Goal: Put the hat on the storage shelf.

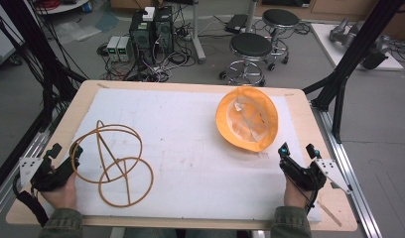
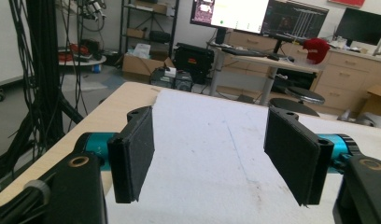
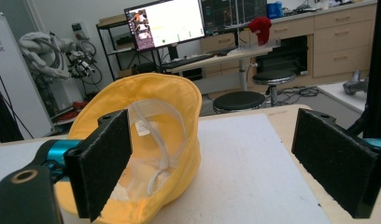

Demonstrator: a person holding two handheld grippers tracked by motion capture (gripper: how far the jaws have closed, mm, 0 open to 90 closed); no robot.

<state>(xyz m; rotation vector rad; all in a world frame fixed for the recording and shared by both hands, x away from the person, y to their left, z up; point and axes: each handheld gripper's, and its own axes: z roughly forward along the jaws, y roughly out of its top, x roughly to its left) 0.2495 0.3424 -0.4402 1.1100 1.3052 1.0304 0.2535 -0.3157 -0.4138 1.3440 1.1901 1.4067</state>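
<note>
An orange-yellow cap (image 1: 247,119) lies upside down on the white mat (image 1: 190,144) at the right, its pale lining up. In the right gripper view the cap (image 3: 146,140) sits just beyond the left jaw. A tan wire frame of joined hoops (image 1: 113,161) stands at the left of the mat. My left gripper (image 1: 66,153) rests at the table's left edge beside the frame, open with nothing between its jaws. My right gripper (image 1: 299,150) sits near the cap's front right, open and holding nothing.
The wooden table (image 1: 309,114) ends close to both grippers. Black frame poles (image 1: 349,54) rise at the right and cables hang at the left. Two stools (image 1: 250,49) and computer boxes (image 1: 151,32) stand on the floor beyond the far edge.
</note>
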